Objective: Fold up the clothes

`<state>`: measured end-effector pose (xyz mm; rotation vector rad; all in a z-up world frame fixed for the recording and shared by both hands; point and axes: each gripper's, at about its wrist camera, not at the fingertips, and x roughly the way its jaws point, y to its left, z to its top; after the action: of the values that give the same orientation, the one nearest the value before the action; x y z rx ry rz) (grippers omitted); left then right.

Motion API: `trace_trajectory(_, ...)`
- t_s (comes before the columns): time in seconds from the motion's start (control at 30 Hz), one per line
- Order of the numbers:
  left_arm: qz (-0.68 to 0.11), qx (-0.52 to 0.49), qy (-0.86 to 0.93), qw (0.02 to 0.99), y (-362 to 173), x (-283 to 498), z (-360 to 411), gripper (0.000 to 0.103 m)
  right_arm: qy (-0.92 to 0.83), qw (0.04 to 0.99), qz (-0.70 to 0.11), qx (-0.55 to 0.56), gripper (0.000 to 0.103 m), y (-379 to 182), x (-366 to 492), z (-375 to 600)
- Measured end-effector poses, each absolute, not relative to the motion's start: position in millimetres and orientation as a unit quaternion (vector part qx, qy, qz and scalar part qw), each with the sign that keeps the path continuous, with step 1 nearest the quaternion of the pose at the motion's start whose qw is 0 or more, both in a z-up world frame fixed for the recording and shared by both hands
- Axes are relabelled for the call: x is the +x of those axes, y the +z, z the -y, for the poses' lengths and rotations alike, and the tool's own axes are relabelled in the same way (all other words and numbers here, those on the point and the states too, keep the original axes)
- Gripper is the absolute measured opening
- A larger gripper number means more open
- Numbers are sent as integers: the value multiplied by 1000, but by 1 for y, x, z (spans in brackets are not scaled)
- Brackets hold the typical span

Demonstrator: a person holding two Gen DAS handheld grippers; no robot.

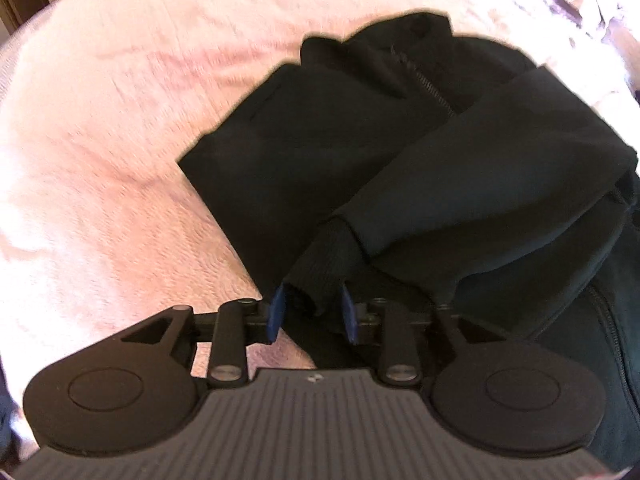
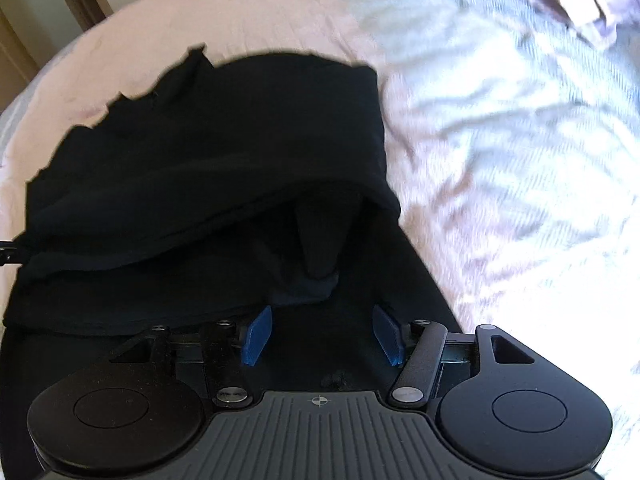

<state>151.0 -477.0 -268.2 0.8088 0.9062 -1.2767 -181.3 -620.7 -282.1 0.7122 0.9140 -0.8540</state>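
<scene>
Nearest the left wrist camera is the ribbed grey body of the left gripper (image 1: pixel 312 312), its two blue fingers (image 1: pixel 277 311) set a moderate gap apart. The ribbed cuff (image 1: pixel 322 266) of a black sleeve (image 1: pixel 480 184) reaches down into that gap, its end lying between the blue pads. The cuff looks to brush the pads on both sides, but whether they squeeze it or only flank it cannot be told from this view.

The sleeve belongs to a black zip jacket (image 1: pixel 304 140) spread on a bed covered with a pale pink bedspread (image 1: pixel 104 128). The sleeve is laid diagonally across the jacket's front from the upper right down to the cuff. A zipper (image 1: pixel 428 84) runs up the middle of the jacket toward the collar at the far end. The jacket's left edge lies flat on the bedspread, just ahead and to the left of the fingers.

In the right wrist view, the right gripper (image 2: pixel 320 334) hangs over the same jacket (image 2: pixel 224 128), its blue fingers (image 2: pixel 256 334) spread wide with nothing between them. Dark cloth lies beneath and just ahead of them; a folded flap arches over a shadowed hollow straight in front of the gap. To the right of the jacket the bedspread (image 2: pixel 500 140) is rumpled and brightly lit.
</scene>
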Motion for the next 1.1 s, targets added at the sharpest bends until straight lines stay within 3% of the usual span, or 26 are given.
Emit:
trace_trajectory(0.27, -361, 359, -603, 614, -259, 117, 470, 30, -395, 768, -347, 365, 59, -295, -170, 645)
trace_trajectory(0.3, -362, 362, -605, 609, -261, 114, 471, 30, -398, 766, -335, 378, 44, -300, -170, 651)
trace_trajectory(0.33, -363, 363, -607, 606, -262, 111, 471, 30, -407, 747, -314, 421, 17, -309, -176, 658)
trace_trajectory(0.43, -361, 359, -615, 603, -259, 106, 467, 30, -413, 689, -183, 567, 12, -318, -208, 666)
trace_trajectory(0.53, -362, 360, -618, 597, -260, 105, 460, 30, -423, 672, -153, 588, 11, -313, -225, 659)
trace_trajectory(0.77, -286, 452, -635, 557, -269, 77, 429, 36, -440, 670, -217, 558, 14, -318, -231, 653)
trace_trajectory(0.83, -265, 490, -625, 548, -276, 71, 413, 37, -439, 677, -225, 546, 22, -315, -230, 649)
trace_trajectory(1.1, -180, 556, -578, 570, -312, 49, 407, 40, -439, 687, -249, 523, 33, -314, -218, 629)
